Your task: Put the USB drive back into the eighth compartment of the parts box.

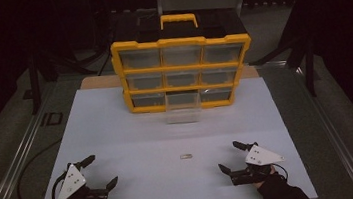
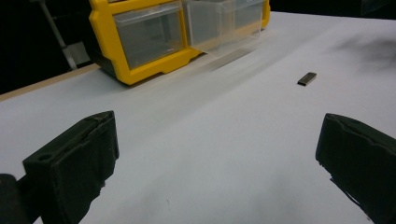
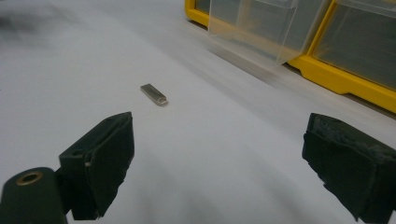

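A small flat metal piece (image 1: 186, 156) lies on the white table (image 1: 133, 134), midway between my two grippers; it also lies ahead of the jaws as the metal piece (image 2: 307, 78) and the metal piece (image 3: 154, 94). A yellow drawer cabinet (image 1: 182, 72) stands at the back, its bottom middle clear drawer (image 1: 183, 107) pulled out. My left gripper (image 1: 99, 172) rests near the front left edge, open and empty. My right gripper (image 1: 230, 156) rests near the front right edge, also open and empty. Both sets of jaws point toward the table's middle.
The cabinet's other clear drawers (image 1: 139, 59) are pushed in and look empty. A black handle top (image 1: 178, 20) with a yellow grip sits above it. Metal rails (image 1: 15, 163) run along both table sides, with dark stands behind.
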Demonstrator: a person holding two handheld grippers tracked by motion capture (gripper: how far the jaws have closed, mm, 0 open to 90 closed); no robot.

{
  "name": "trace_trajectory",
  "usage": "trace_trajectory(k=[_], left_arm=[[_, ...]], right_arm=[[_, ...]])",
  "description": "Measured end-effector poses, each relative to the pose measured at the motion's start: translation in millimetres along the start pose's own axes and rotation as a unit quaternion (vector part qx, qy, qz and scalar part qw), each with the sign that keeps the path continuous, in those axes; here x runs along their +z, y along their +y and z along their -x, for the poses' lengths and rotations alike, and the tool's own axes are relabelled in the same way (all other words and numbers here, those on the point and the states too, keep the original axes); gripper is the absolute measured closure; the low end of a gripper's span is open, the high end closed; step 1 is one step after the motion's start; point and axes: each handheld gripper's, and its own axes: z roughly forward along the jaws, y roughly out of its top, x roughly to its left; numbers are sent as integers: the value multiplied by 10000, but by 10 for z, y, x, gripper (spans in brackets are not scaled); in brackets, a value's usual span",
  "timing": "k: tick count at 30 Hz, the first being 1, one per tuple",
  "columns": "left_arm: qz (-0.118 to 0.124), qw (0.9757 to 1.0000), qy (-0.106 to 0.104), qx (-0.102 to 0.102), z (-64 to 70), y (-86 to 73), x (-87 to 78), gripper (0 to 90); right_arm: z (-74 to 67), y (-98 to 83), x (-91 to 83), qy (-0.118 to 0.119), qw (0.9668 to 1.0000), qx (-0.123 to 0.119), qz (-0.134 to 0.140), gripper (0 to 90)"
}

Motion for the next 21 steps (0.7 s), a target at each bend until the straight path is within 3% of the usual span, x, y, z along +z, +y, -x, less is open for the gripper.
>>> trace_trajectory(k=[21], left_arm=[[-27, 10000, -28, 0, 28, -2, 6, 5]], right_arm=[[-25, 18, 23, -87, 9999, -90, -39, 95]])
